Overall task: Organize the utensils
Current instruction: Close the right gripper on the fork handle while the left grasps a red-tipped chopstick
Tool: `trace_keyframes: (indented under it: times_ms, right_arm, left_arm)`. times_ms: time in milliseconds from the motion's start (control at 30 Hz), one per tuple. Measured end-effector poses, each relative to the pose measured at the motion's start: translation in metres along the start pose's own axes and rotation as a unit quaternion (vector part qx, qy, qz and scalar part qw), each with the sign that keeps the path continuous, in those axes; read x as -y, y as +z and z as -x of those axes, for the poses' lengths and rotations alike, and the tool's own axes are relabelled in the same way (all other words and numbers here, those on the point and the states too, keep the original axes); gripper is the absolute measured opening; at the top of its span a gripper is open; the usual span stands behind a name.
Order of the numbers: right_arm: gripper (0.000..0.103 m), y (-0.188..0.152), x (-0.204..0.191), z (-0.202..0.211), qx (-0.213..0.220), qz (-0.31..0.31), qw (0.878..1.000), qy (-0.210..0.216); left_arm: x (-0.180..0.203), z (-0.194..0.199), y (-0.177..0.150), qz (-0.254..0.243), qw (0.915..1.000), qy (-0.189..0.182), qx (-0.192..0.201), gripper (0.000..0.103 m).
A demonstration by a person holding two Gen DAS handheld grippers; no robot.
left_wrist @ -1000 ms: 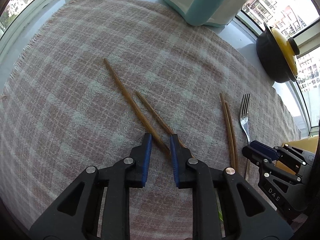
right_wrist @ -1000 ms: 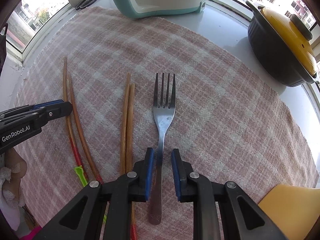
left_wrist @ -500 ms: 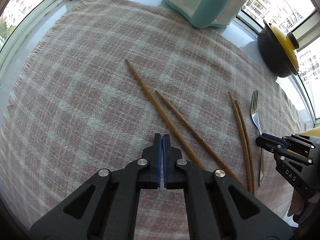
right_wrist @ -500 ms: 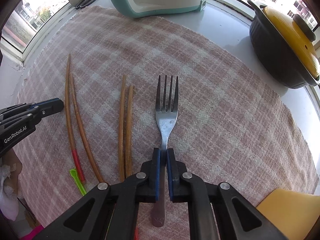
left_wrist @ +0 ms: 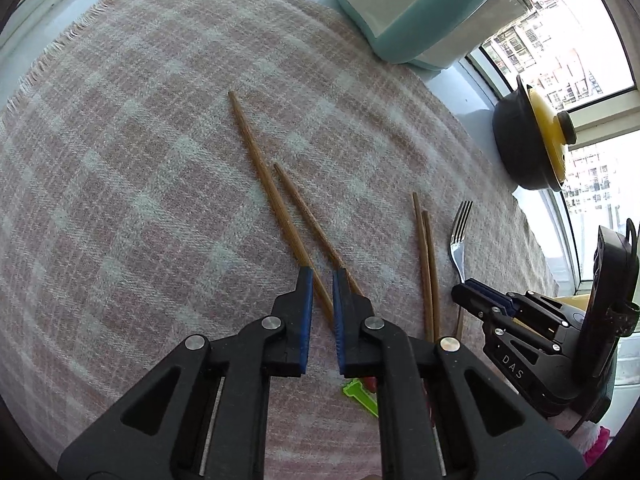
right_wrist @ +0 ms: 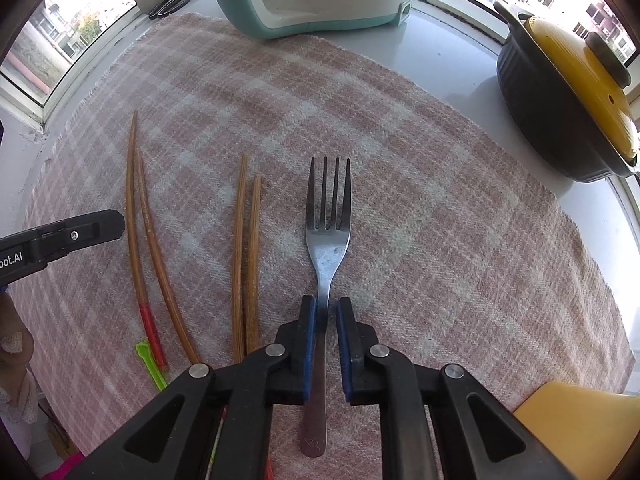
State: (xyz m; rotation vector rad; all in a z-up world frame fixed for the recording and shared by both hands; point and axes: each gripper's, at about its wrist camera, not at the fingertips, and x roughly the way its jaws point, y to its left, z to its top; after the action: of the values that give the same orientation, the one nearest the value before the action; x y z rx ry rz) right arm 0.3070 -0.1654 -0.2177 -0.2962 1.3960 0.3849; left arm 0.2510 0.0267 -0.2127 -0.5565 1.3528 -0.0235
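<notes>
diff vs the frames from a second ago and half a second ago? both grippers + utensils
Both grippers shut halfway through; their jaws are now opening again. The left gripper straddles one of the darker chopsticks; the right gripper has the fork handle between its pads with a gap showing, not clamped. Nothing lifted. Fork, both chopstick pairs, cloth and pot lie as before.

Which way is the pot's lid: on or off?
On. The yellow lid sits closed on the dark pot, knob up, beside the checked cloth.
</notes>
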Motion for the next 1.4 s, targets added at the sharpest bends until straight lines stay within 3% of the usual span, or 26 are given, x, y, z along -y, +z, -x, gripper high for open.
trace_keyframes:
  times_ms: [100, 233, 267, 467, 767, 900, 1067, 1300, 1400]
  right_arm:
    - [0.01, -0.001, 0.002, 0.001, 0.003, 0.0, 1.0, 0.0]
    - [0.018, -0.003, 0.004, 0.002, 0.004, -0.001, 1.0, 0.013]
    - [0.018, -0.003, 0.004, 0.002, 0.004, 0.002, 1.0, 0.014]
    - [0.016, -0.006, 0.012, 0.001, 0.002, 0.011, 1.0, 0.019]
    - [0.017, -0.006, 0.022, 0.005, 0.005, 0.027, 0.999, 0.043]
    - [0.016, -0.005, 0.019, 0.007, 0.002, 0.034, 0.998, 0.048]
    - [0.014, 0.002, 0.019, 0.003, 0.0, 0.039, 0.998, 0.05]
    - [0.015, 0.013, 0.007, 0.001, -0.005, 0.047, 0.998, 0.039]
    - [0.014, 0.015, -0.001, -0.001, -0.007, 0.057, 0.998, 0.027]
  left_arm:
    - [0.007, -0.01, -0.005, 0.001, 0.9997, 0.024, -0.008, 0.008]
    - [0.016, -0.011, -0.007, 0.014, 0.9993, 0.033, 0.001, 0.028]
    - [0.021, -0.013, -0.007, 0.013, 0.9989, 0.044, 0.004, 0.029]
    - [0.034, -0.018, -0.016, 0.017, 0.9952, 0.092, 0.026, 0.029]
    - [0.025, -0.009, -0.028, 0.062, 0.9939, 0.075, 0.051, 0.029]
    - [0.022, -0.009, -0.03, 0.069, 0.9926, 0.087, 0.048, 0.029]
    - [0.025, -0.01, -0.027, 0.063, 0.9894, 0.118, 0.056, 0.02]
    - [0.048, -0.022, -0.017, 0.03, 0.9809, 0.175, 0.08, 0.02]
    - [0.055, -0.025, -0.018, 0.01, 0.9764, 0.191, 0.101, 0.01]
